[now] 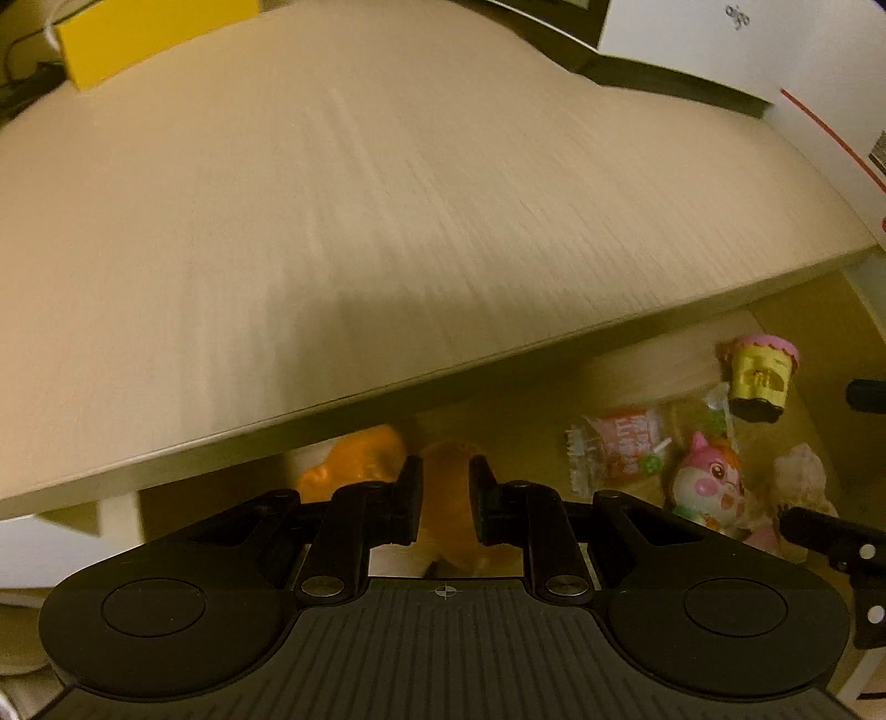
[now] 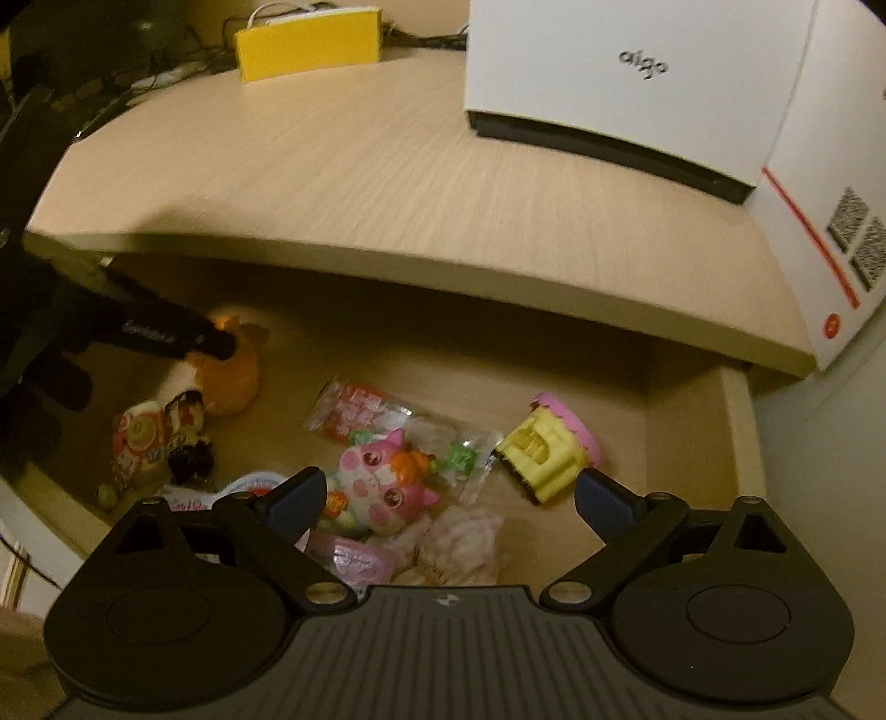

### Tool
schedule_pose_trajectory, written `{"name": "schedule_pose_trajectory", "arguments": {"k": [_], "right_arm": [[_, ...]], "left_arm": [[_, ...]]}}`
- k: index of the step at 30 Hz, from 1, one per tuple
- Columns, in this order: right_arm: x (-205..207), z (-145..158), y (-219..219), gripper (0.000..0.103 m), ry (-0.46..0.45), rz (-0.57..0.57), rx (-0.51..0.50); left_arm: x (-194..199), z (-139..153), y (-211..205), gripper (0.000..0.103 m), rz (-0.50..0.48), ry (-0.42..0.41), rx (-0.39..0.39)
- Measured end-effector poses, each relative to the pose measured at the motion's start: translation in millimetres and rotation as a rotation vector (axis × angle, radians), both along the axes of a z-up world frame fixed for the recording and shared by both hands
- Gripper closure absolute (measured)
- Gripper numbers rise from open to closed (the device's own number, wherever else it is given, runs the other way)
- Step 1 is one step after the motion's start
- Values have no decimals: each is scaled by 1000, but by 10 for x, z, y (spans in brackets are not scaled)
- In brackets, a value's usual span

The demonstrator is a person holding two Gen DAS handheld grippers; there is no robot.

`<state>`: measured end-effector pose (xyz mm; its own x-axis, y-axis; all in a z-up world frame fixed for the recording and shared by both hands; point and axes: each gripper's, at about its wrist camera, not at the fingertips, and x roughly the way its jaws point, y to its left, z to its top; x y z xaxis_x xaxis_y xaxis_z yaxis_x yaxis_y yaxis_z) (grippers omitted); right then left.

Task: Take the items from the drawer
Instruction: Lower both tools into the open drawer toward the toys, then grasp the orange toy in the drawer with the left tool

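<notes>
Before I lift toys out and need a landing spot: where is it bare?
The desk top is bare between the yellow box and white box. Inside the drawer, toys crowd the front; its floor behind the candy packet is free.

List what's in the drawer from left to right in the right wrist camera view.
Left gripper on the orange toy → red and white snack packet → pink cat-faced toy → green wrapped candy → yellow and pink toy cup → drawer's right wall.
</notes>
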<state>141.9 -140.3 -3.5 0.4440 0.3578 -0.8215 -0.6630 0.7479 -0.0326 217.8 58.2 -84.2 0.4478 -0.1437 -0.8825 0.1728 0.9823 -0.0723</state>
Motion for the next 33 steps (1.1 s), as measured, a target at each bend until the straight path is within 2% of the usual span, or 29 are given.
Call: {"name": "schedule_pose_trajectory", "arguments": {"k": [5,10,15,19,25,30,33], "right_arm": [[-14,-12,-64,6,48,-22,23],[8,-46,-194,12,121,-43,80],[-84,-70,-203,12,120,1,74],[-44,-72,-207,12,138,-6,85],[-14,-91,-158,12,123,9,62],[-28,-93,-172,12,127,21,73],[-28,-91,-173,12,128,28,76]], "left_arm": [[-6,-20,-39,84,-54,16,-25],[-95,-14,-75,83,-105,20,-38],[-153,25,-7,84,-73,-3,-61],[-121,57,17,83,-48,-9,-20],[-188,198,135,83,-75,-4,-20],[-174,199,263,84,-18,12,15],[-107,200,286,84,-24,8,20]]}}
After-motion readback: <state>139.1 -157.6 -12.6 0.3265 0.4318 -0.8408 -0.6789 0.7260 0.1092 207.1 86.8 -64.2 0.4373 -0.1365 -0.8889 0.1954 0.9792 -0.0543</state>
